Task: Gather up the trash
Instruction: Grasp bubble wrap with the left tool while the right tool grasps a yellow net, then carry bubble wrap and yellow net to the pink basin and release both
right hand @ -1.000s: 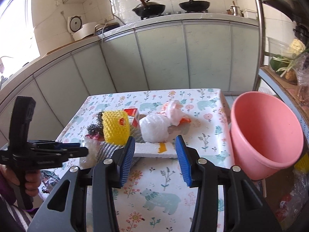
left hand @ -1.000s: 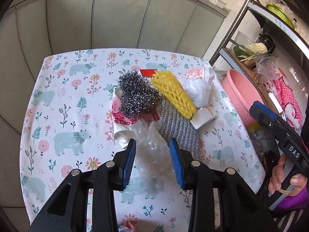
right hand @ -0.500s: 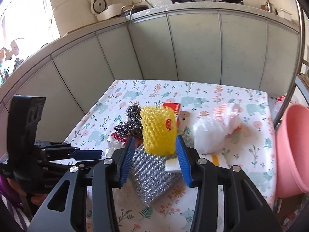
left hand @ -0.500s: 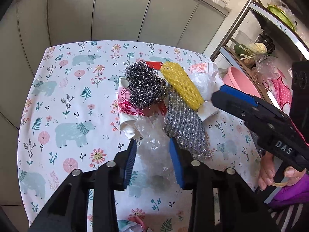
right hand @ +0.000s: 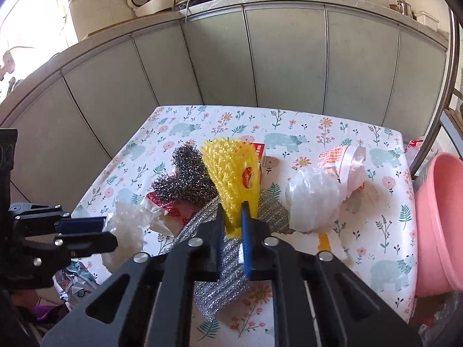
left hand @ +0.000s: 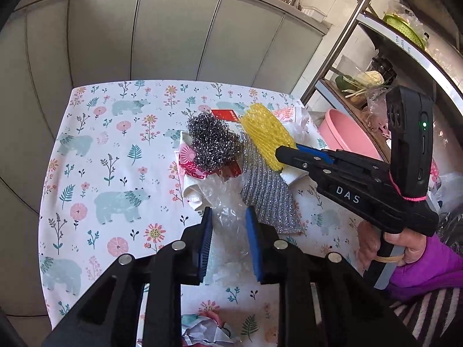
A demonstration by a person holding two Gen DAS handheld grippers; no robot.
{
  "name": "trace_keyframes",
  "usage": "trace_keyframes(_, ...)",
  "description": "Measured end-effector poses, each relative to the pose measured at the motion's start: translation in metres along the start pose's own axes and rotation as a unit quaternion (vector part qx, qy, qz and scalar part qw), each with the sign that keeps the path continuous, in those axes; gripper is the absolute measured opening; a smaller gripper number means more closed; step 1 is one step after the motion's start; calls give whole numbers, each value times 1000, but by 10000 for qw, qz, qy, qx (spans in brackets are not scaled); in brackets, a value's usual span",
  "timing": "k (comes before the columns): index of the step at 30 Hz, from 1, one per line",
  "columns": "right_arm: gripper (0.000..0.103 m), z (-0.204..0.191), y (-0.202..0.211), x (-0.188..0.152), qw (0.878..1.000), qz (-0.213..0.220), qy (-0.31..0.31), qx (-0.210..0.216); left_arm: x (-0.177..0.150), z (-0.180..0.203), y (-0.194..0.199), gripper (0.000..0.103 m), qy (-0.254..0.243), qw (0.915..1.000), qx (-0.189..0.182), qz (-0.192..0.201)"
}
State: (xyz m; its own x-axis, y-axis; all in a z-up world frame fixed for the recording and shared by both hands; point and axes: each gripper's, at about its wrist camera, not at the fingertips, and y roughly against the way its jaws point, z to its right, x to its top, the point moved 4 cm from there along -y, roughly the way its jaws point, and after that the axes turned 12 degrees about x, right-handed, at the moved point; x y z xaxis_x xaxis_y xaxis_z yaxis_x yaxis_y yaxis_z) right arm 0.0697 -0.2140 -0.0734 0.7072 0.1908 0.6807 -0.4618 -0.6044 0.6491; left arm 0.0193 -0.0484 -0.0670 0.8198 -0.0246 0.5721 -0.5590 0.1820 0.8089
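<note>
Your trash pile sits mid-worktop (left hand: 86, 173) on the bear-and-flower cloth, with lots of bare cloth on the left side and hardly any on the right, where the pink basin (right hand: 437, 225) hangs just past the edge. Your right tool (right hand: 233, 217) is clamped on the near end of the yellow mesh sleeve (right hand: 231, 173), and "DAS" is printed in white on its body in the left view. Your left tool (left hand: 228, 222) has its fingers apart around the crinkled clear plastic (left hand: 222, 196), not squeezing it as far as I can tell. The steel wool (left hand: 212, 147) sits right beside the yellow mesh, the silver scrubber cloth (left hand: 266, 193) lies under it, and a white plastic bag (right hand: 312, 199) is off to the right.
</note>
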Motion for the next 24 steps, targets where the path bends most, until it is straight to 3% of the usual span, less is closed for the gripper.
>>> trace_keyframes(9, 10, -13, 41, 2, 9986, 478, 119, 187, 13, 5, 25, 22, -19, 9991, 11, 429)
trace_keyframes(24, 10, 3, 109, 13, 9902, 1381, 102, -199, 58, 35, 69, 22, -235, 9889, 26, 1465)
